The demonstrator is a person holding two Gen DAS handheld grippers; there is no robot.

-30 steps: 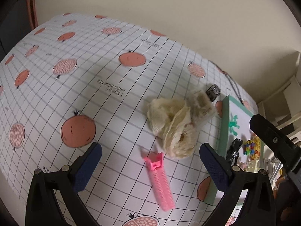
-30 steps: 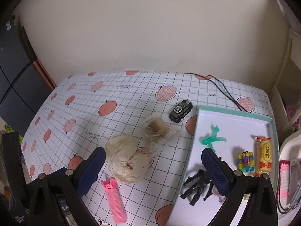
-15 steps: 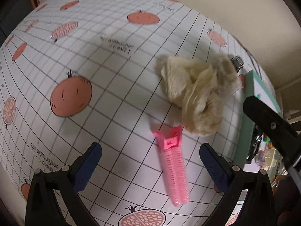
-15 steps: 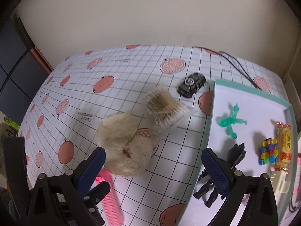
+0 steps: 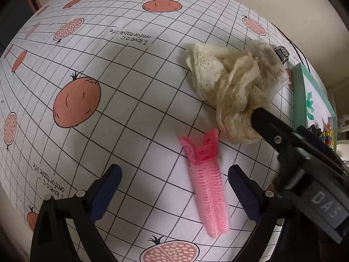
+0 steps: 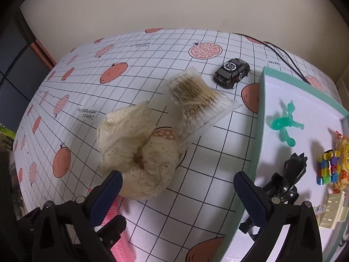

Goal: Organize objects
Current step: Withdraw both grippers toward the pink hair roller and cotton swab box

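Left wrist view: the left gripper [image 5: 174,187] hangs over the desk [image 5: 122,100], which is covered with a white grid cloth printed with pomegranates. Its claw is spread wide and grips nothing. A pink hair clip [image 5: 207,187] lies flat on the cloth between the two blue finger pads [image 5: 106,190], nearer the right-hand pad and touching neither. Just beyond the clip's hinged end lies a crumpled cream lace cloth [image 5: 229,91], close to or touching it.

Right wrist view: the right gripper [image 6: 177,196] is likewise spread and empty. Its left finger overlaps the near edge of the lace cloth in the picture; whether they touch cannot be told. A clear packet of cotton swabs [image 6: 200,102] leans against the far side of the lace cloth. A black toy car [image 6: 232,73] stands apart from the packet, toward the far edge of the desk. A teal-rimmed tray [image 6: 261,118] occupies the right side of the desk; in it lie a green figure [image 6: 285,126], a black figure [image 6: 290,174], a multicoloured block toy [image 6: 327,168] and a yellow snack packet [image 6: 343,166].
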